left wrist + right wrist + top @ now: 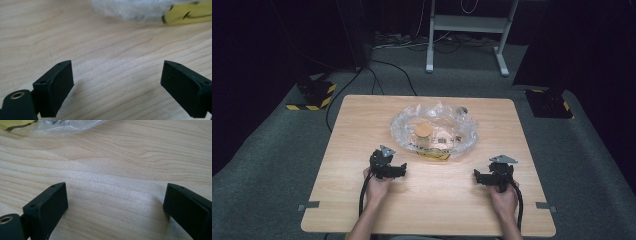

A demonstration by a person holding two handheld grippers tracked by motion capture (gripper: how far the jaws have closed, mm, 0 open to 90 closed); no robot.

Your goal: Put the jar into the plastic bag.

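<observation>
Grippers rest low over the wooden table (362, 200): the left gripper (393, 171) and right gripper (484, 177) both stand with jaws wide apart, holding nothing. A clear plastic bag (434, 131) with a round cork lid (423, 130) inside lies just beyond them, mid-table.

Clear plastic bag (434, 129), crumpled and puffed up, lying flat near the far-middle of the wooden table (362, 120). Inside it: a round tan disc (423, 130) left of the bag's centre, a printed label, and a yellow-and-black item (435, 155) at the bag's near edge.
</observation>
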